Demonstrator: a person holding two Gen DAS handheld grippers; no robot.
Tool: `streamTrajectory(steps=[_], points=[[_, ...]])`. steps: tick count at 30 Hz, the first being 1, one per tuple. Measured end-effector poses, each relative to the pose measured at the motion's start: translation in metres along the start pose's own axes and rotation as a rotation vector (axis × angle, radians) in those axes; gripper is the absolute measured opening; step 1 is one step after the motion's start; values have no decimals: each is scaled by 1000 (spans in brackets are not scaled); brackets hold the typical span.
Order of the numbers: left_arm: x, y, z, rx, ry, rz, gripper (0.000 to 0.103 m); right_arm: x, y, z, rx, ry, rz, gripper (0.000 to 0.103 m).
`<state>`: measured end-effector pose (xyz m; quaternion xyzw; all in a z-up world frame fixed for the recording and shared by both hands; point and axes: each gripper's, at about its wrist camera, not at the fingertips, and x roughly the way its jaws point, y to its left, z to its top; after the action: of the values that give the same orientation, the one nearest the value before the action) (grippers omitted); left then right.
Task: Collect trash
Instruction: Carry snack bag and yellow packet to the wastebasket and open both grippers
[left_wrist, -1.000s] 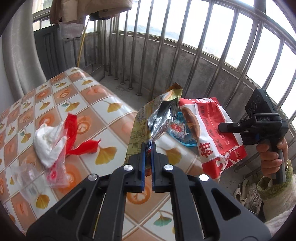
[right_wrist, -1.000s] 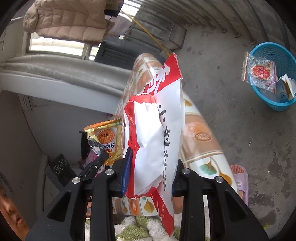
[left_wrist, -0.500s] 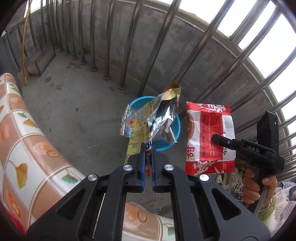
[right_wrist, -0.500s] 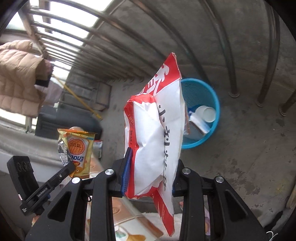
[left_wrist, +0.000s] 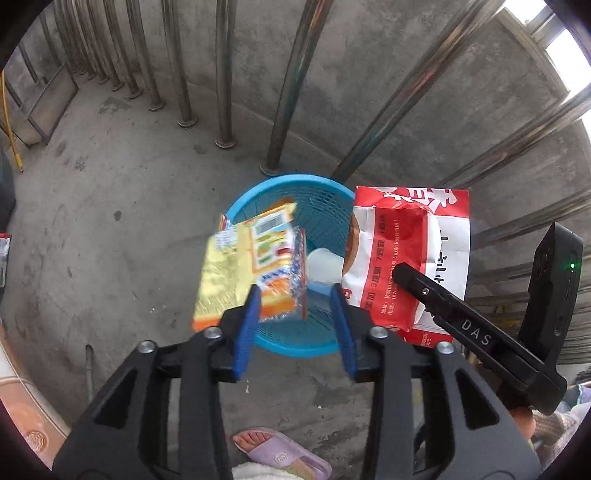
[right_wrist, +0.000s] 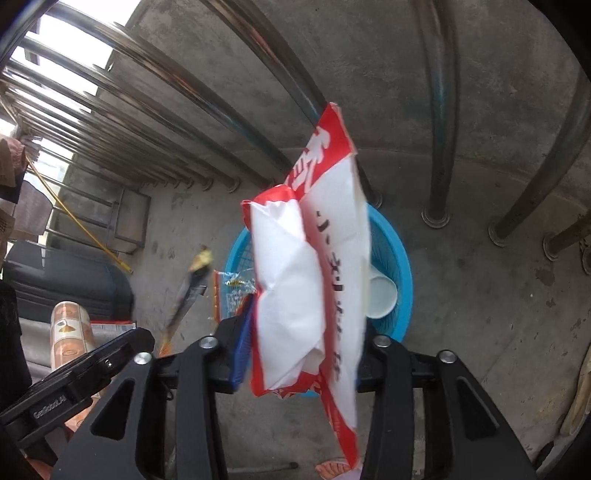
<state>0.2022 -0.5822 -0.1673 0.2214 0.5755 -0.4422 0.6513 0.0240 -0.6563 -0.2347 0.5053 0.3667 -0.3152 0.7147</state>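
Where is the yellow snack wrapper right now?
In the left wrist view the yellow snack wrapper hangs blurred just ahead of the opening left tongs, over the near-left rim of the blue basket.

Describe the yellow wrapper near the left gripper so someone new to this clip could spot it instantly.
Find the blue basket on the concrete floor at the foot of the metal railing. Over its left rim, just ahead of the left gripper, whose jaws are opening, hangs the yellow snack wrapper. Unlike the larger red-and-white bag to its right, it is yellow and orange, blurred, with a barcode panel.
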Motion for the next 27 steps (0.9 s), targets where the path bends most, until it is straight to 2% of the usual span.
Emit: streamTrajectory(steps=[1,3,5,9,13,17,20,27], points=[[3,2,2,-11,-15,8,52,11,-1,3,-3,8,11,67],[5,5,5,-47,-24,-2,53,28,-4,8,19,25,8,67],[1,10,6,-76,-22,-45,53,38,-11,11,57,37,24,67],[-22,17,2,-99,-57,-90,53,32,-24,11,119,6,68,71],[-54,27,-1,-120,-108,-143,55,28,-21,12,89,-14,131,74],[-92,34,-5,-124,-164,-173,59,47,-6,11,36,58,142,82],[-126,39,-15,-122,-213,-174,64,48,1,8,2,60,71,82],[-209,52,-60,-102,-327,-123,71,3,8,2,-23,-36,71,82]])
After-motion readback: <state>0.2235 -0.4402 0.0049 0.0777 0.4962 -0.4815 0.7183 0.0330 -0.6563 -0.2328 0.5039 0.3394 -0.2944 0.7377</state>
